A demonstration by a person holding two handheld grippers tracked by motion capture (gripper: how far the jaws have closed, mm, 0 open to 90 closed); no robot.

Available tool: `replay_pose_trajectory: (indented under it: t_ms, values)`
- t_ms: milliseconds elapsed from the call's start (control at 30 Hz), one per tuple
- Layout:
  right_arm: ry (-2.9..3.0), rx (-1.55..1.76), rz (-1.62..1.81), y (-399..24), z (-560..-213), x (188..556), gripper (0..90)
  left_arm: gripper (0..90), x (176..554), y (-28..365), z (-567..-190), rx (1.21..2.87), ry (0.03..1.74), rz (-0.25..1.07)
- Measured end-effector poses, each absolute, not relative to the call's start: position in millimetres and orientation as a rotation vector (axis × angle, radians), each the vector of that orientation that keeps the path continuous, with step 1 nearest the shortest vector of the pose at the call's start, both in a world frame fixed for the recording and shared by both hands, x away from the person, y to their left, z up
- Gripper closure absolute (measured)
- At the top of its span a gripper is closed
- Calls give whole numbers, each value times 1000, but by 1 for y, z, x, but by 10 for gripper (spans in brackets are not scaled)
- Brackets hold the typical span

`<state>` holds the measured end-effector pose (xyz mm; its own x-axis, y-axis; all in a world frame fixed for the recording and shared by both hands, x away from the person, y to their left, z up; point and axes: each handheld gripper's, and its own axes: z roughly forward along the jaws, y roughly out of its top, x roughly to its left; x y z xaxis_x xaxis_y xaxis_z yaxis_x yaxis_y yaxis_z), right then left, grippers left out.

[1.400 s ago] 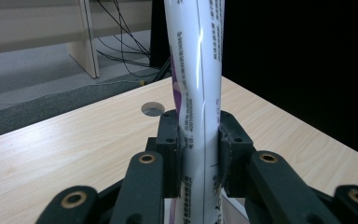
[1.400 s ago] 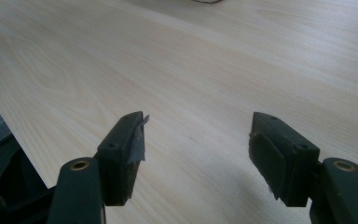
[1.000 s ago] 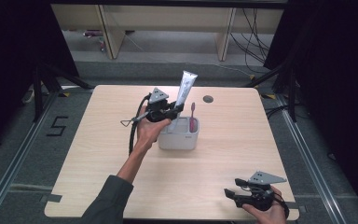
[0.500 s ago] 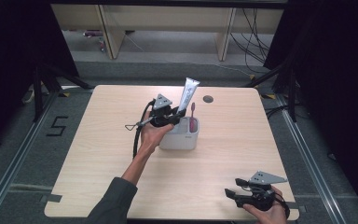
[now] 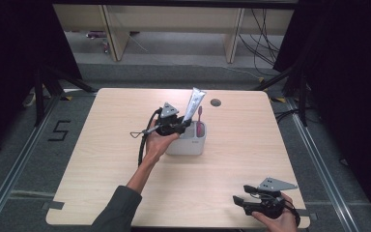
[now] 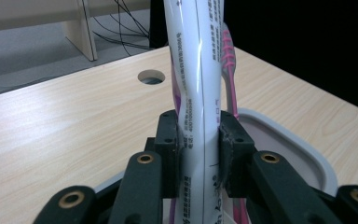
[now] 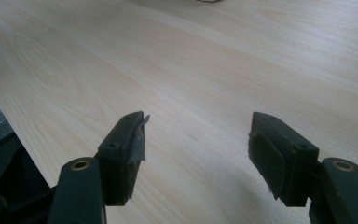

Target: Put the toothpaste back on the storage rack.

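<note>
A white toothpaste tube (image 5: 193, 104) (image 6: 198, 93) stands upright in my left gripper (image 5: 179, 124) (image 6: 199, 154), whose pads are shut on its sides. The tube's lower end reaches into a white holder cup (image 5: 189, 142) (image 6: 303, 154) at the table's middle. A pink toothbrush (image 5: 199, 126) (image 6: 228, 70) stands in that cup just behind the tube. My right gripper (image 5: 239, 202) (image 7: 198, 149) rests low at the near right corner of the table, jaws wide open over bare wood with nothing between them.
The light wooden table (image 5: 101, 159) has a round cable hole (image 5: 216, 102) (image 6: 151, 76) behind the cup. Wooden shelving legs and cables stand on the floor beyond the far edge. The table's near edge lies close to the right hand.
The left gripper has sunk with the toothpaste tube, bringing the tube's lower end down into the cup. The right gripper has kept still.
</note>
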<state>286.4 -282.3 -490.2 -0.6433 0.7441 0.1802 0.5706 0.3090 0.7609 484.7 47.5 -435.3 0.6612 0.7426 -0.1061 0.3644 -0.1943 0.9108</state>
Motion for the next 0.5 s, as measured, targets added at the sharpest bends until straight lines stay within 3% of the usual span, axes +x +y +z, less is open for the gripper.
replay_pose_trajectory:
  t_ms: [400,500]
  values:
    - [2394,1237,1261,-281,-491,286,376,711,482,49,-436,1874,858,456]
    - [2388,1223,1255,-281,-491,286,376,672,480,50,-435,1850,856,448]
